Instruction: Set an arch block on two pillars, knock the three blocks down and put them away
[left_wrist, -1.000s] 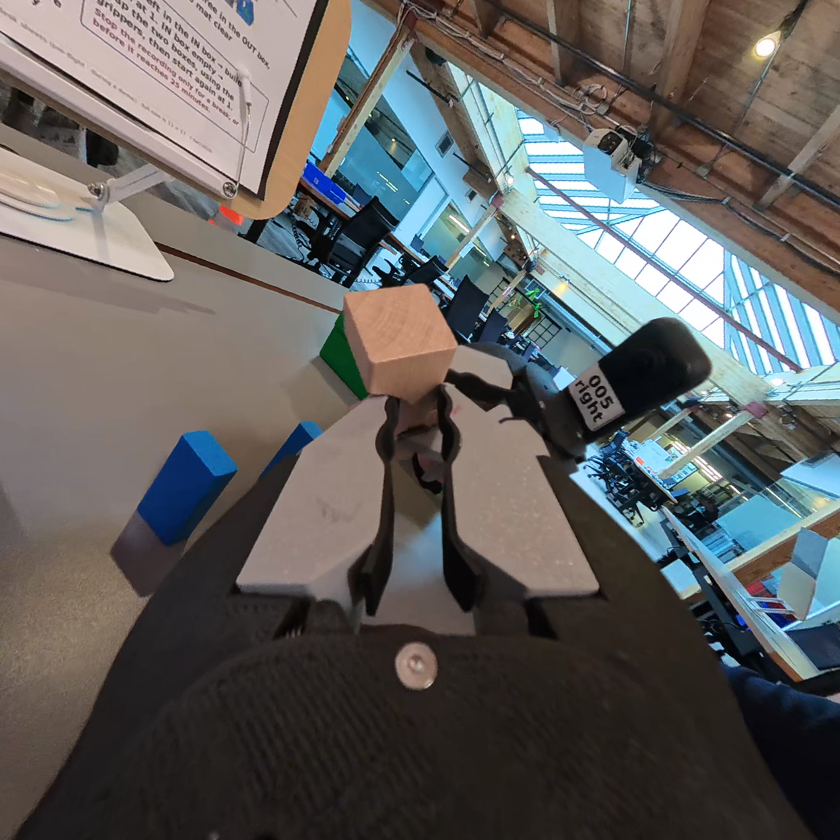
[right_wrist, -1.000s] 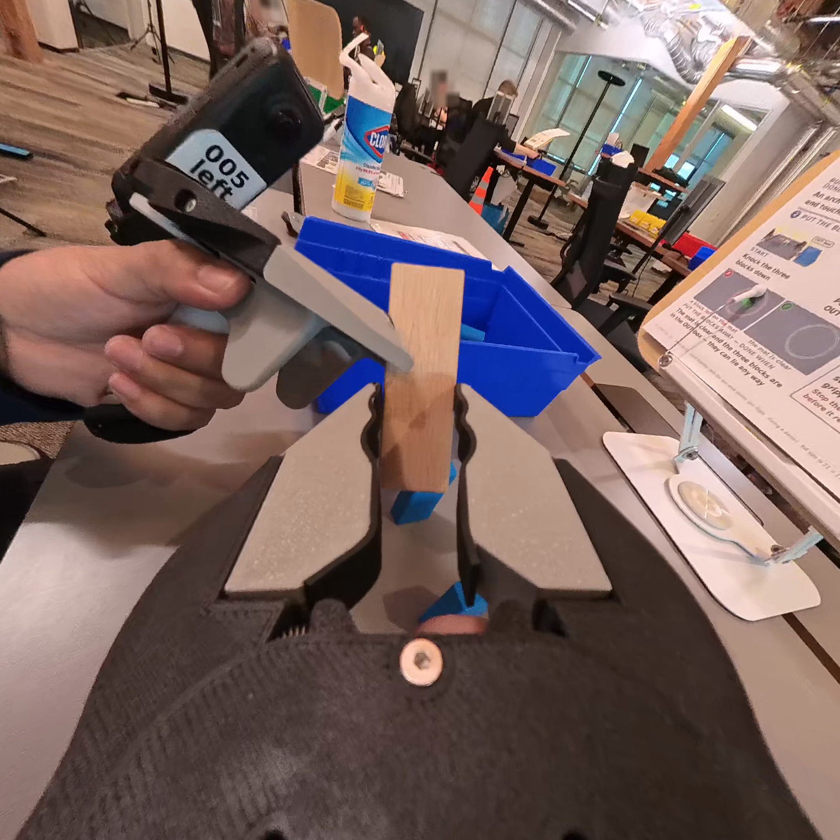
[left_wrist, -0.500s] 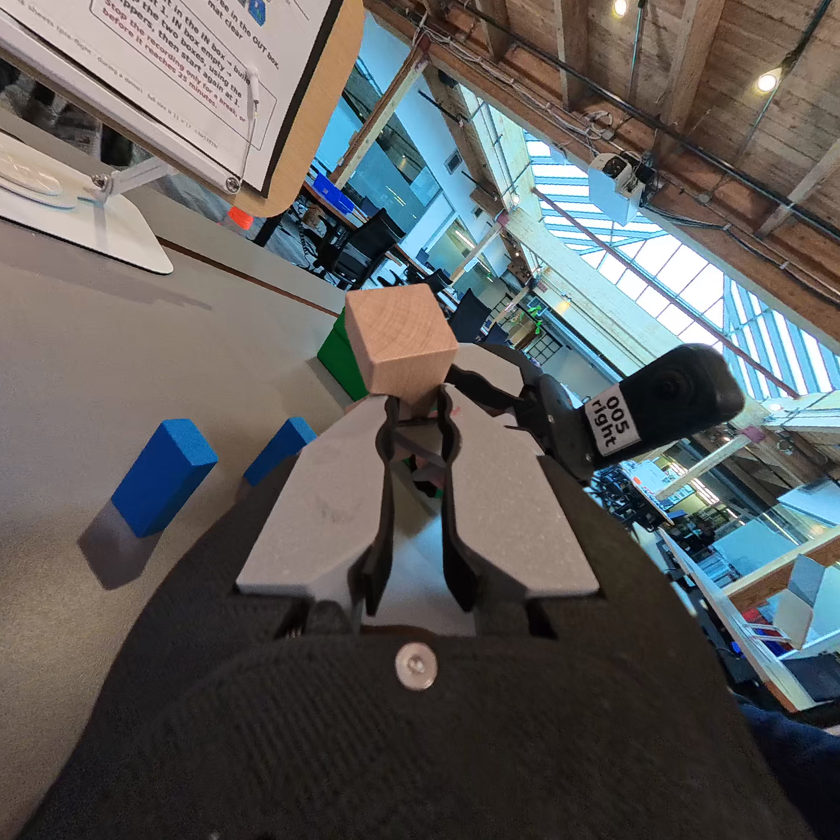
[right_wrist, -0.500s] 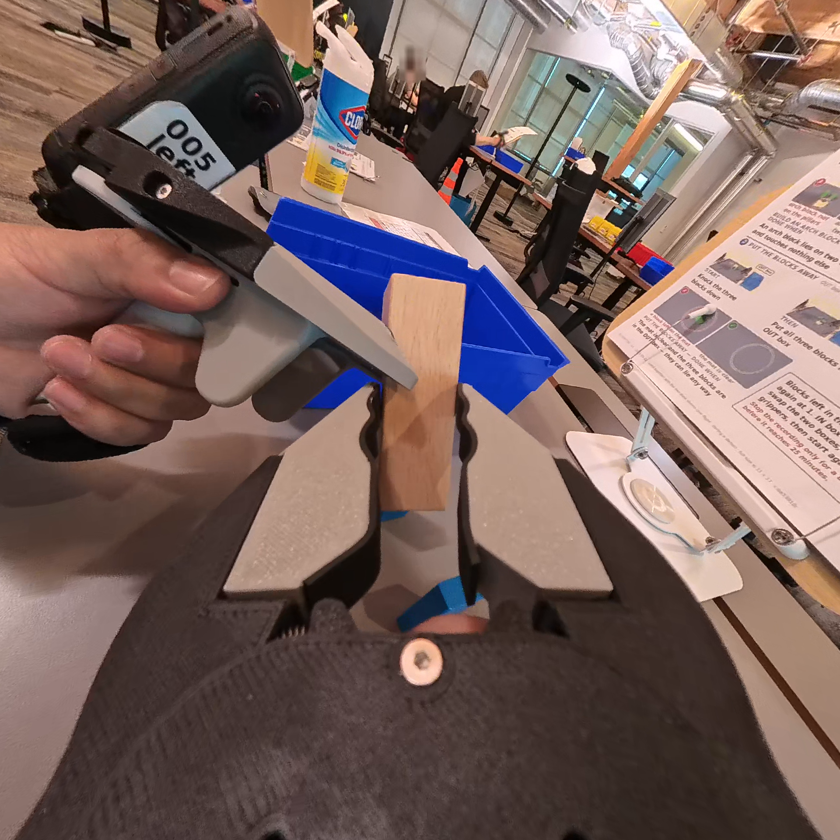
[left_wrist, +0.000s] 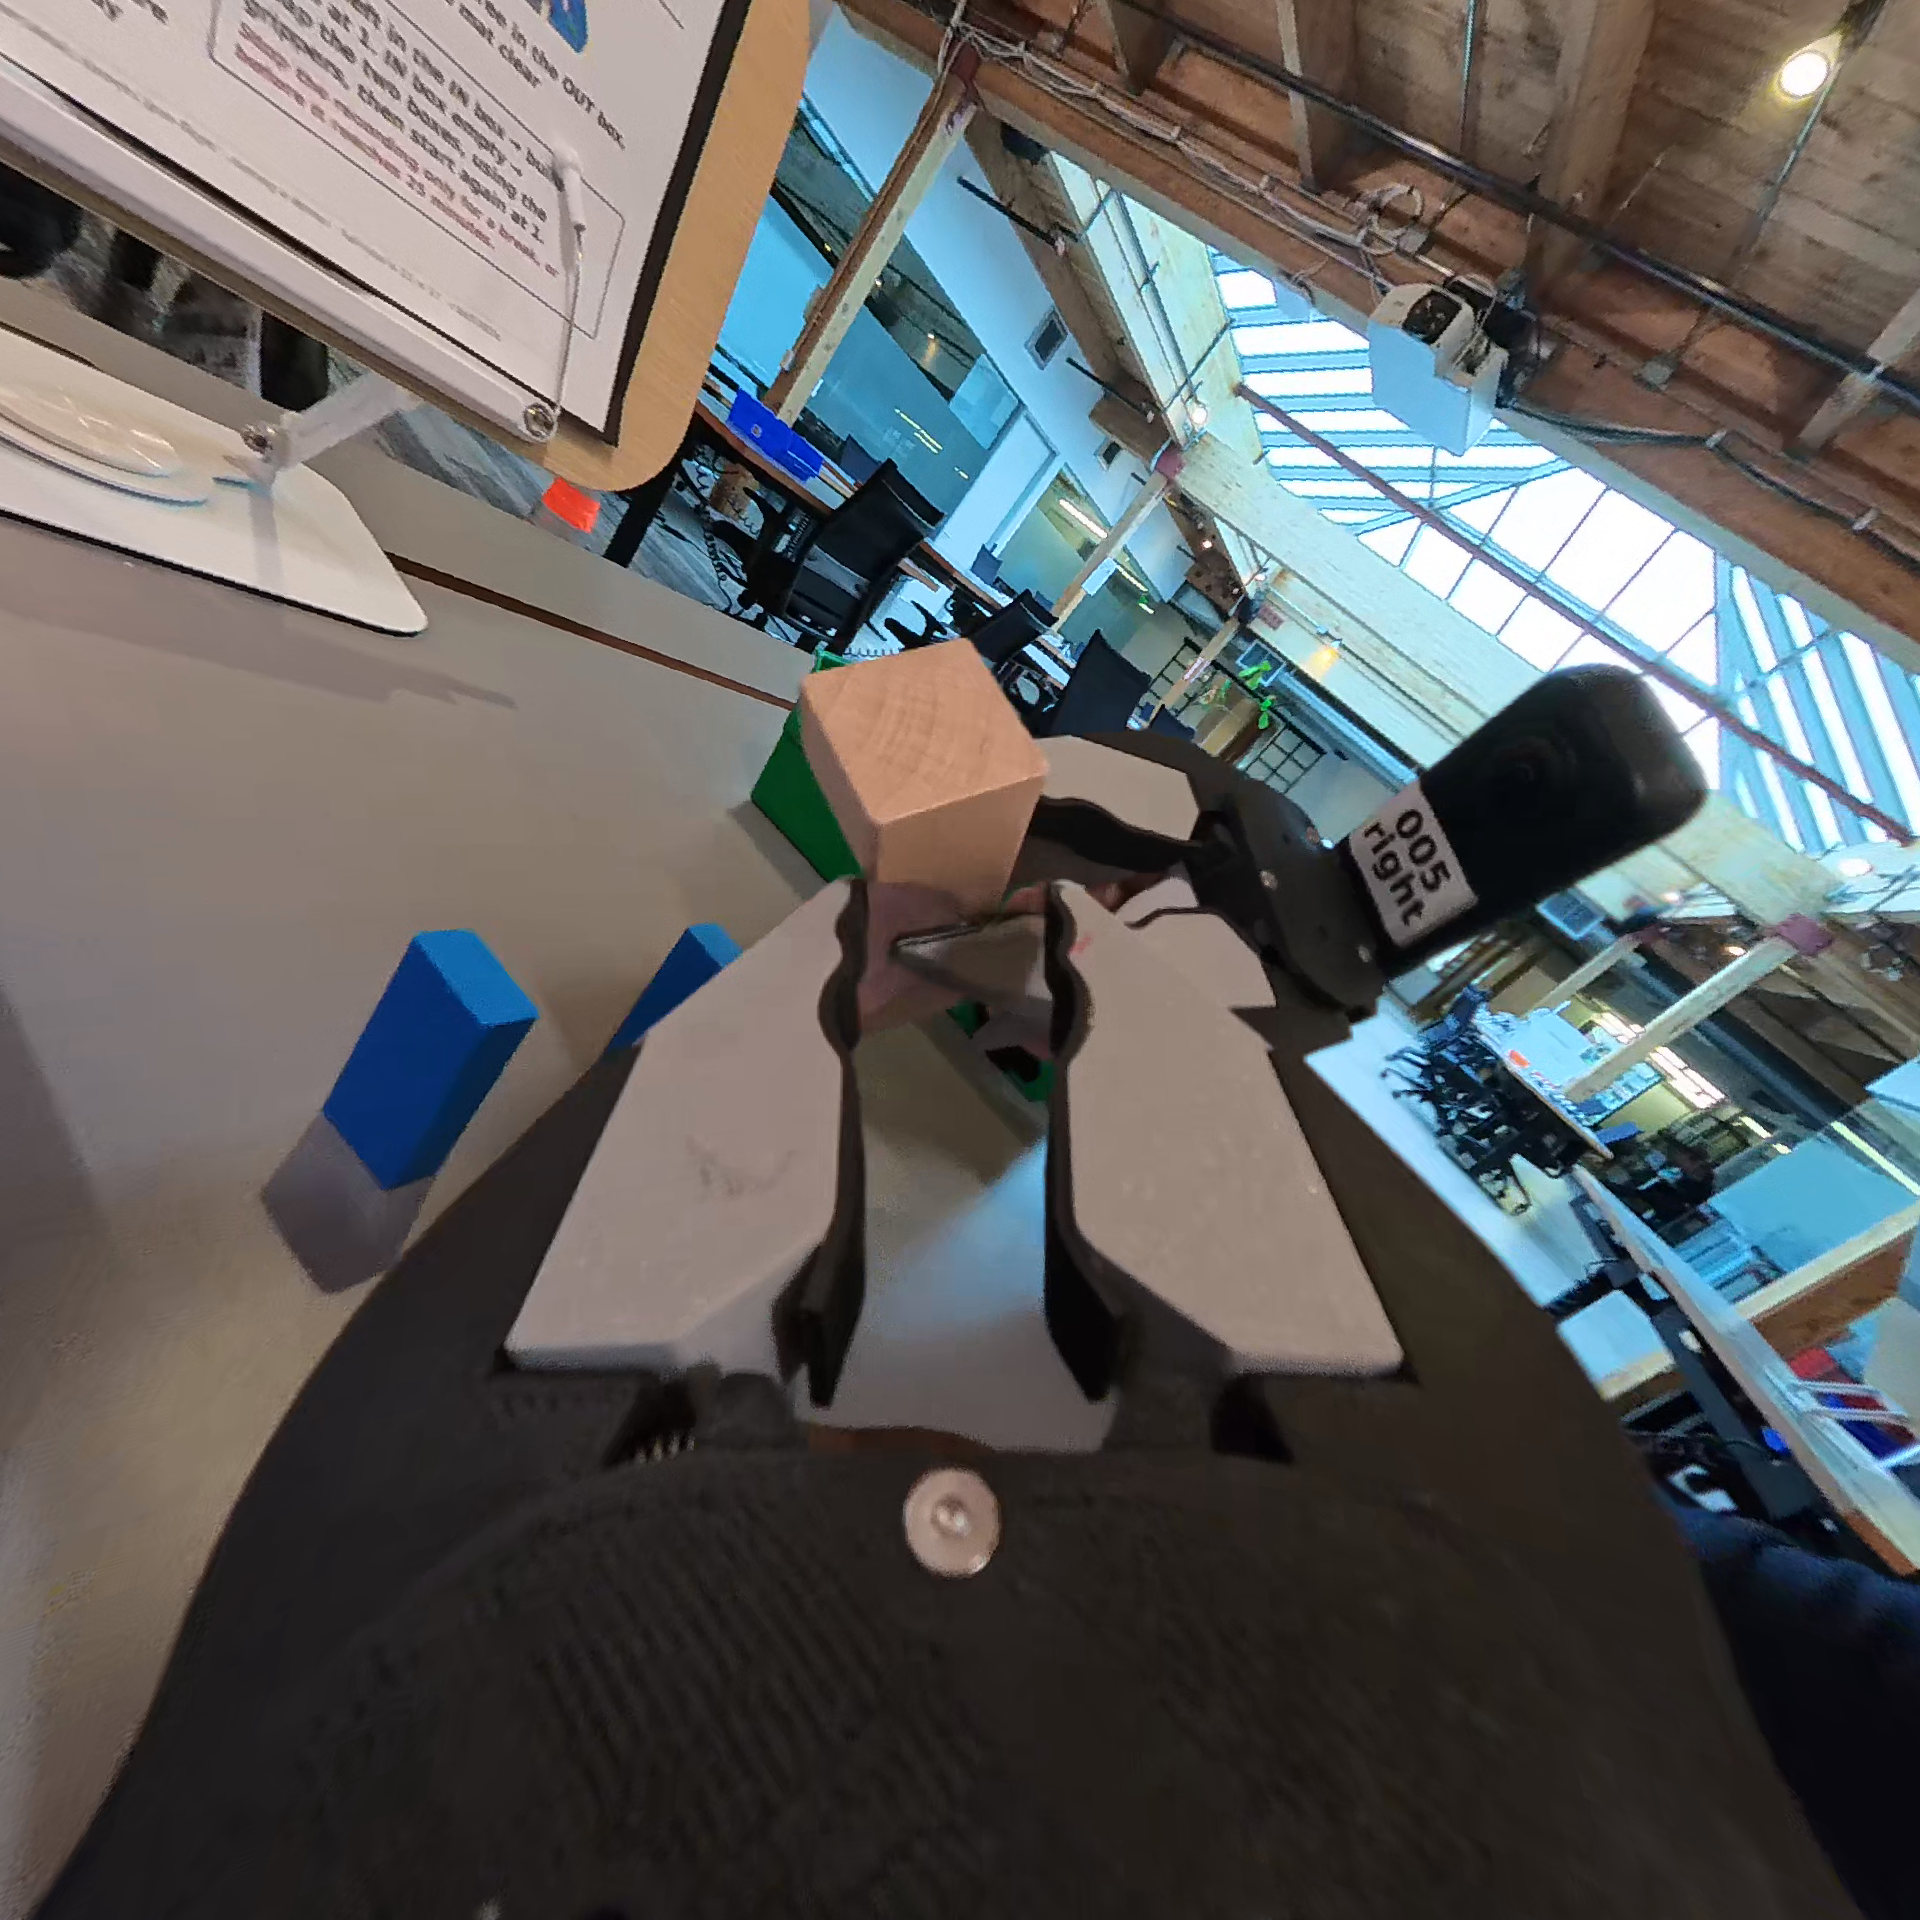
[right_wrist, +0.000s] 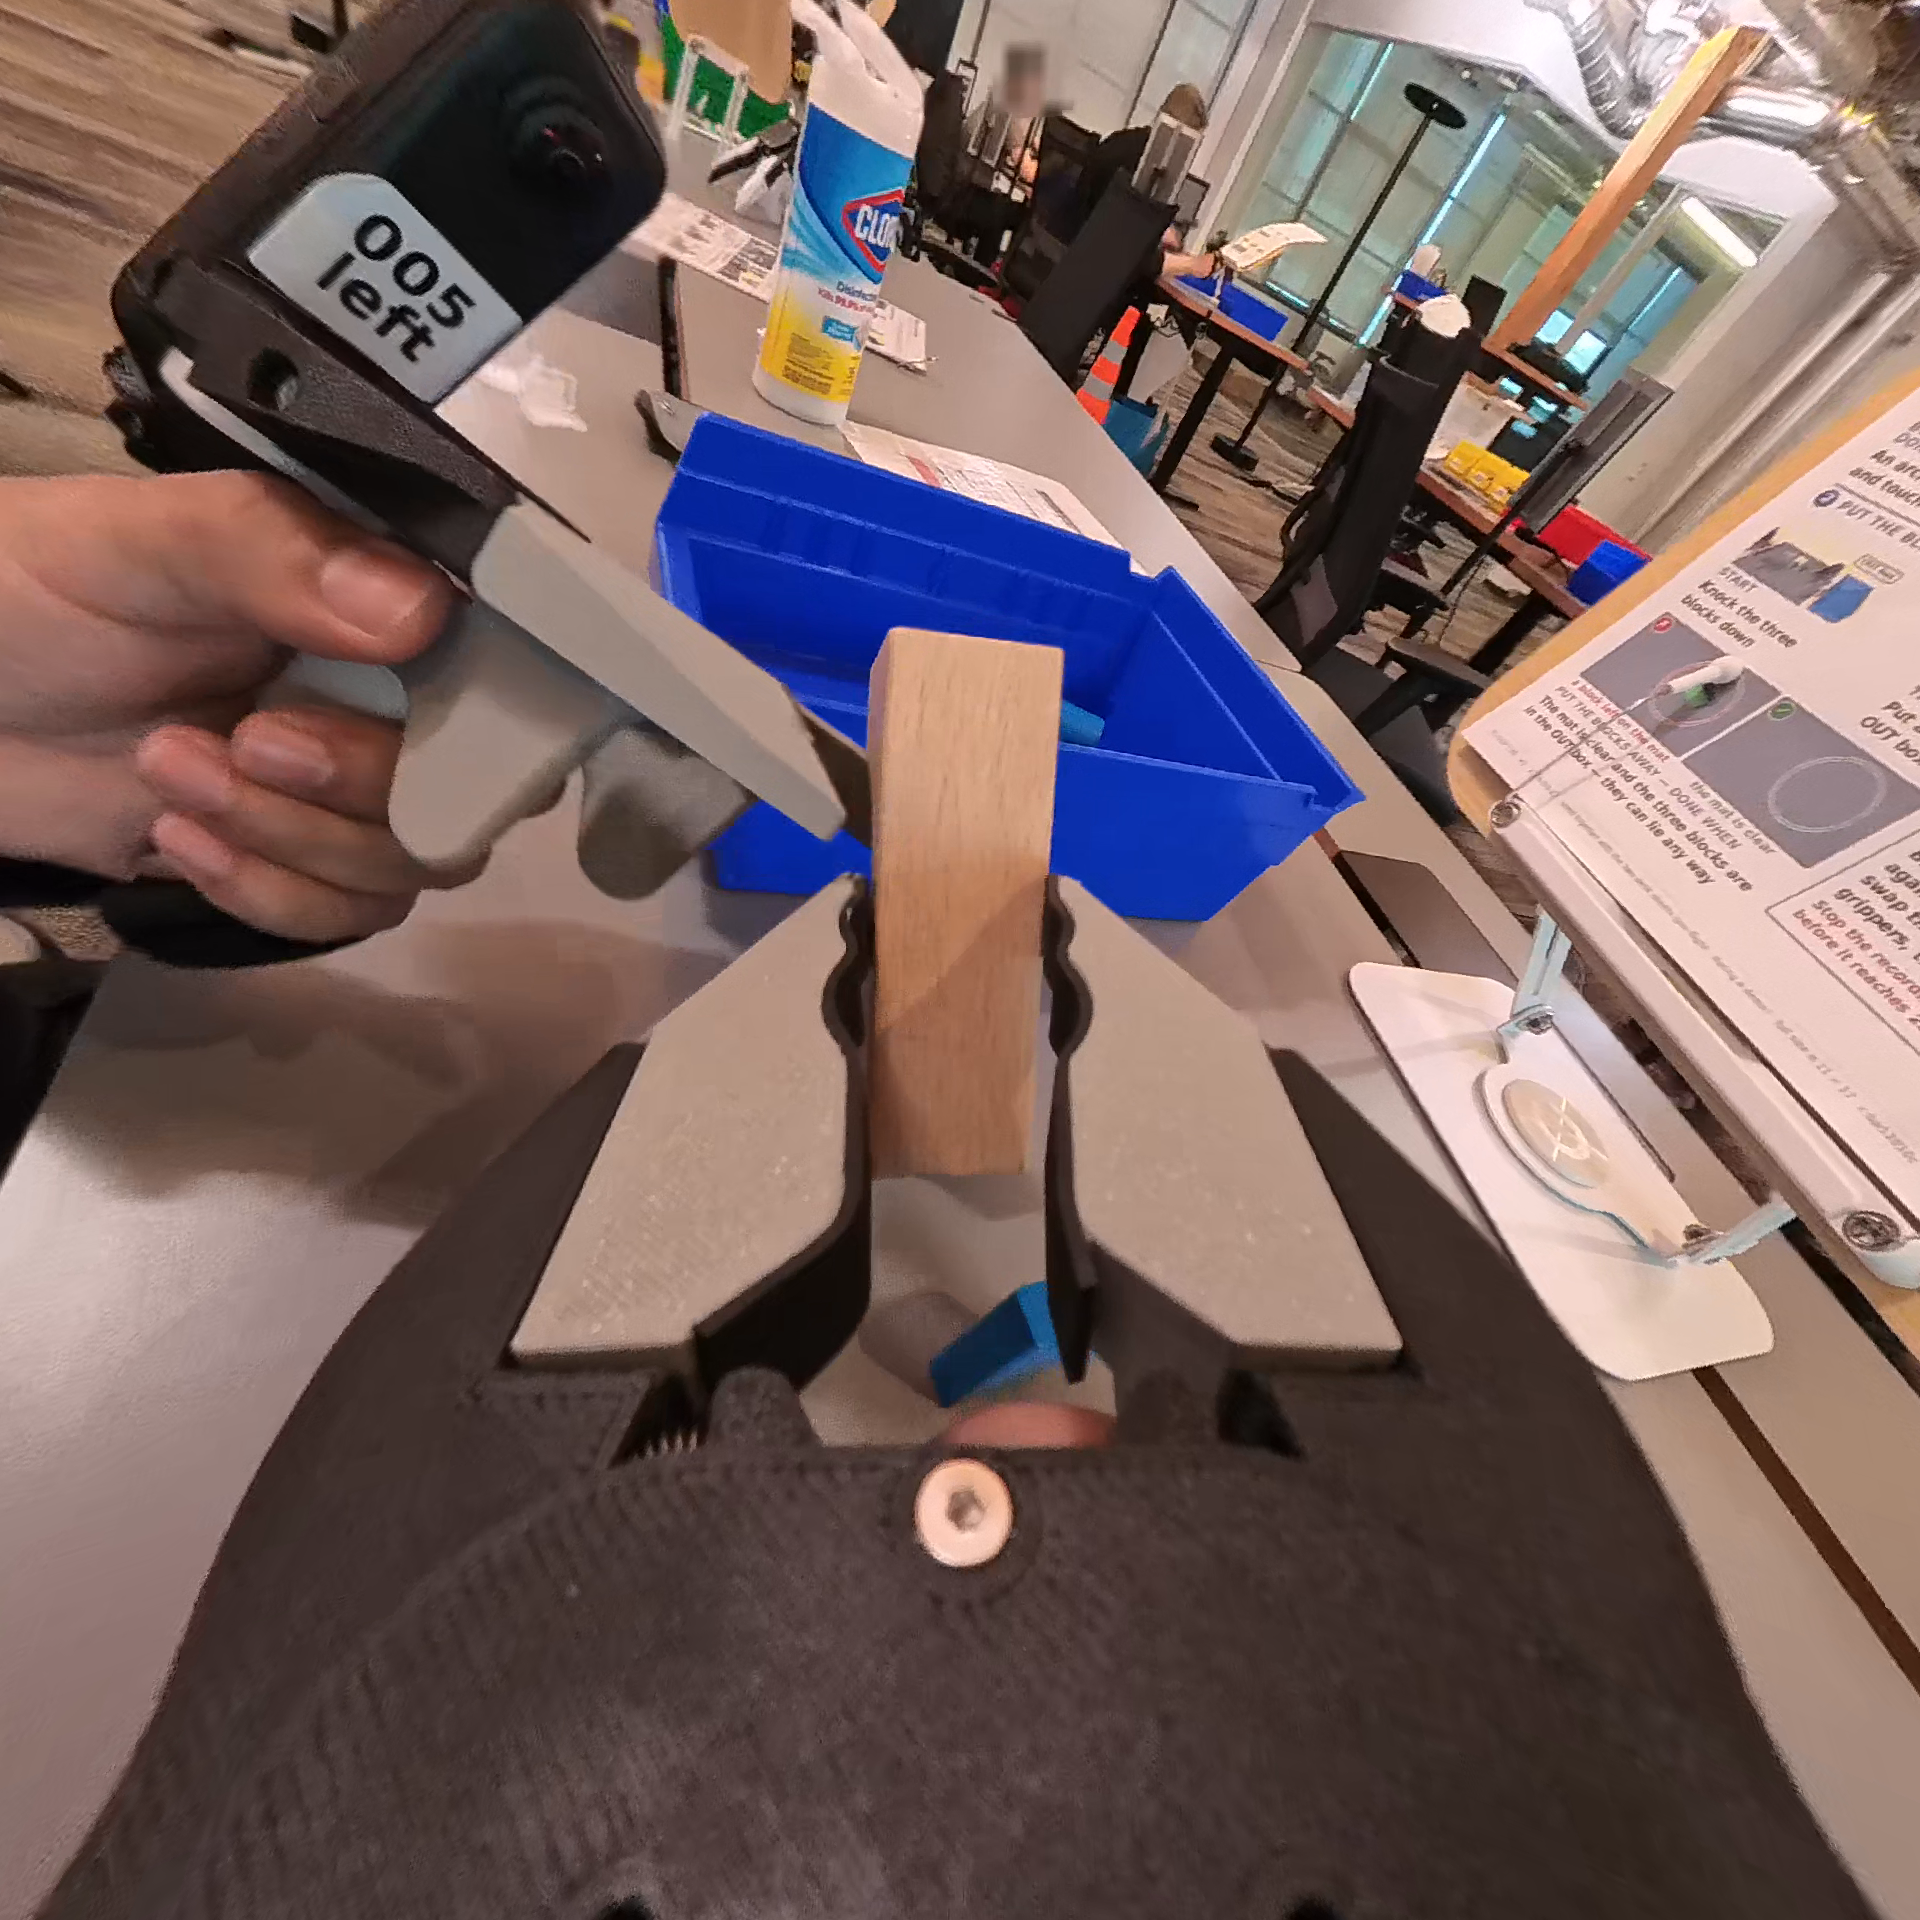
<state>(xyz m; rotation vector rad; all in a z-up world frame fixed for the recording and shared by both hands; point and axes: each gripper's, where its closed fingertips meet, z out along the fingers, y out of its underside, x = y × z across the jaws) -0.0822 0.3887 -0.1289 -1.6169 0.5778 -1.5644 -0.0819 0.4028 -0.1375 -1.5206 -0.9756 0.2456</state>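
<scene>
Wood block (right_wrist: 961, 831) sits upright in the right gripper (right_wrist: 961, 935), clamped on two sides and held up off the table (right_wrist: 260, 1143). Its lower end hangs between the fingers and its top pokes past the tips. Below it, low in the finger gap, a bit of a blue block (right_wrist: 997, 1351) shows down on the table.

Left gripper (right_wrist: 831, 805) comes in from the left, gripped by a hand (right_wrist: 208, 707). One grey finger tip is right up against the left side of the wood block and the other finger is hidden. In the left wrist view its fingers stand a little apart with the block's end at the tips. Can't tell if it is actually pinching the block or only touching it.

Left wrist view also shows two blue blocks upright on the table, apart from each other: the near one (left_wrist: 426, 1060) in the clear, the other (left_wrist: 675, 977) partly behind the left finger. Both are below and left of the raised wood block. A green thing (left_wrist: 800, 800) sits on the table just behind the wood block, mostly hidden.

Farther back in the right wrist view is a blue bin (right_wrist: 1195, 831), open top, with something blue inside. Beyond it stands a wipes canister (right_wrist: 831, 260). Off to the right is a sign stand with a white base (right_wrist: 1558, 1195) on the table.
</scene>
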